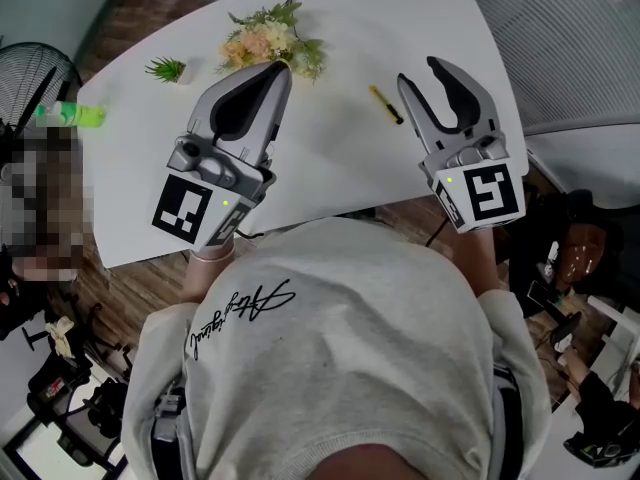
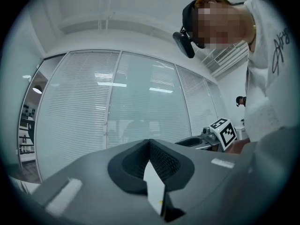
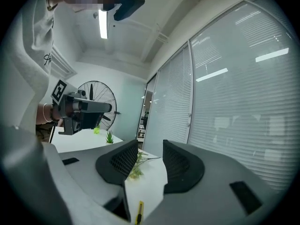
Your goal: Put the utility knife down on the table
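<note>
Utility knife (image 1: 385,104) lies on surface (image 1: 350,28) just left of right gripper (image 1: 418,71), jaws spread, empty; left gripper (image 1: 278,71) jaws pressed together.

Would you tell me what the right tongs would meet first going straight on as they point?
Probably the white table, near the utility knife lying on it; depth is unclear.
</note>
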{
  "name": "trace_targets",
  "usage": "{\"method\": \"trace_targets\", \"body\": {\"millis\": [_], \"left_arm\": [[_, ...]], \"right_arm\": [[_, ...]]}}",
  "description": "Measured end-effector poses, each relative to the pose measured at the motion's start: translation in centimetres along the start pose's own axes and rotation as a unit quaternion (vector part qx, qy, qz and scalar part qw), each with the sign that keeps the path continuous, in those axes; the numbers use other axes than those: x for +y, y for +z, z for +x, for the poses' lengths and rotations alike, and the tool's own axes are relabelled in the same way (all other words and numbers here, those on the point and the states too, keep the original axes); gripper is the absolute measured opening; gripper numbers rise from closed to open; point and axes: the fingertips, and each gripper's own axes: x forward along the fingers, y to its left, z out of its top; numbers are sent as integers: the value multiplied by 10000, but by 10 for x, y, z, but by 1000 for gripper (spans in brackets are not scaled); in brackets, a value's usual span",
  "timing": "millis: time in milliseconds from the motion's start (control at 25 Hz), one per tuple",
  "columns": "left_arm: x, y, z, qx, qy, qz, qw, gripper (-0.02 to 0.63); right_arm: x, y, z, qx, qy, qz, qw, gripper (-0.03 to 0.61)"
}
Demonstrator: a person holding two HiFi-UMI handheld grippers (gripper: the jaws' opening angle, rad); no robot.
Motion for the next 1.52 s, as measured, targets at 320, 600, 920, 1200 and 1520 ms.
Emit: {"method": "trace_targets", "body": {"millis": [320, 600, 920, 1200, 1520], "left_arm": [[0, 3, 0, -32, 19, 13, 10000, -2], [1, 4, -2, -45, 51, -12, 10000, -2], [1, 6, -4, -55, 65, -33, 10000, -2], [2, 4, -7, -33, 68, 0, 10000, -2], [2, 8, -10, -31, 85, 42, 10000, -2]], "right_arm": [[0, 18, -4, -301, 37, 43, 9995, 169], [0, 26, -6, -489, 54, 143, 9987, 150], [2, 35, -14, -631, 21, 166, 9979, 109], [8, 44, -17, -801, 77, 112, 9967, 67], [7, 48, -19, -915, 39, 159, 9957, 34]]}}
